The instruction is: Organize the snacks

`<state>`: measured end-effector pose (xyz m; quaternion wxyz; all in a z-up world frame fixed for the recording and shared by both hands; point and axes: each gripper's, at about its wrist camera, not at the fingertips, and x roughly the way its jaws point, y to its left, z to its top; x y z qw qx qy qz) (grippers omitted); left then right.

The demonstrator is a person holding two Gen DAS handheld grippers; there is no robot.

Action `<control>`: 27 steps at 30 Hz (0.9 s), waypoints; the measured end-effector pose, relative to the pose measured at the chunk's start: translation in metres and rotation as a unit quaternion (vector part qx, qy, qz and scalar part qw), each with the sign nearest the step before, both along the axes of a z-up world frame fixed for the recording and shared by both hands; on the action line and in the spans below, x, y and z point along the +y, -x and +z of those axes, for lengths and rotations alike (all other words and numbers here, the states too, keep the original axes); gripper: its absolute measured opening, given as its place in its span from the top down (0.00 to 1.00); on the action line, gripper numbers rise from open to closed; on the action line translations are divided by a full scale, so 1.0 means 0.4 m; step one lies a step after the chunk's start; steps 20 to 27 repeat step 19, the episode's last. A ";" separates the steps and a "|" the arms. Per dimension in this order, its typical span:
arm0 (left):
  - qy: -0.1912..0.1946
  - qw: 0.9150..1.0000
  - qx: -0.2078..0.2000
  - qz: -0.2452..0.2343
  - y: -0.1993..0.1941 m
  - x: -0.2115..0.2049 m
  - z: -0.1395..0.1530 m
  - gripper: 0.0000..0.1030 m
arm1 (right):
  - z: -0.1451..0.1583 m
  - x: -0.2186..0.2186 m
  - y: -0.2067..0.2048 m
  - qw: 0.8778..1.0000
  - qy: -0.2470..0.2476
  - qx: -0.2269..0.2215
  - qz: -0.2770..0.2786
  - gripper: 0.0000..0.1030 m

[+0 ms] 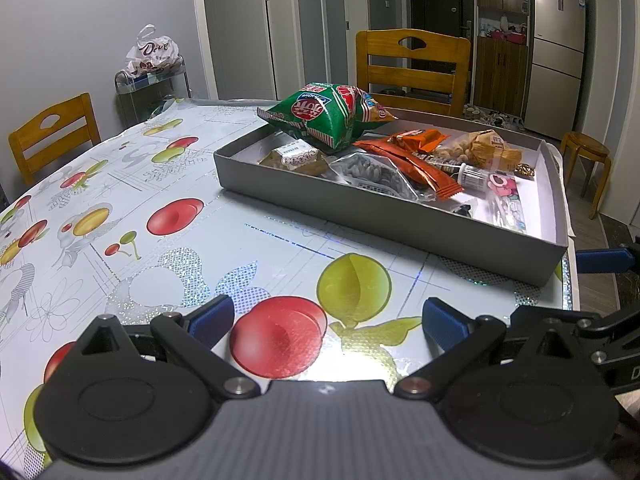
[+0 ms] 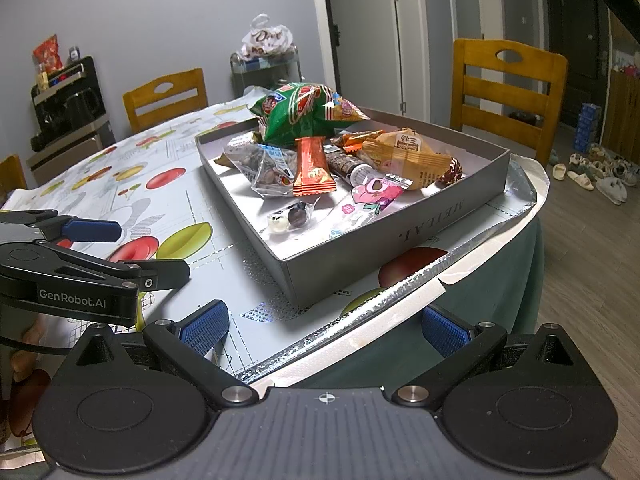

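Grey tray [image 2: 400, 236] of snacks is sitting on the surface [image 1: 132, 216], ahead of both tools. Right tool [image 2: 324, 330] is hanging nearer, at the tray's near corner, jaws spread wide, holding nothing. Left tool [image 1: 326, 318] is lying further back, also wide open and empty. Orange bar [image 2: 312, 166] is lying lengthwise, pointing roughly toward the right tool. Judgement: right hand is better placed.
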<state>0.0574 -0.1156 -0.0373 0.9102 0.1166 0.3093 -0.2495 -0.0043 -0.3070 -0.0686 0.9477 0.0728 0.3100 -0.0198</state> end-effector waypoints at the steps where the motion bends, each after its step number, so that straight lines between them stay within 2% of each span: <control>1: 0.000 1.000 0.000 0.000 0.000 0.001 0.000 0.01 | 0.000 0.000 -0.001 1.000 0.000 0.000 0.000 0.00; 27: 0.009 1.000 0.001 -0.014 0.001 -0.001 0.002 0.01 | -0.001 0.000 -0.001 1.000 0.000 -0.001 0.000 0.00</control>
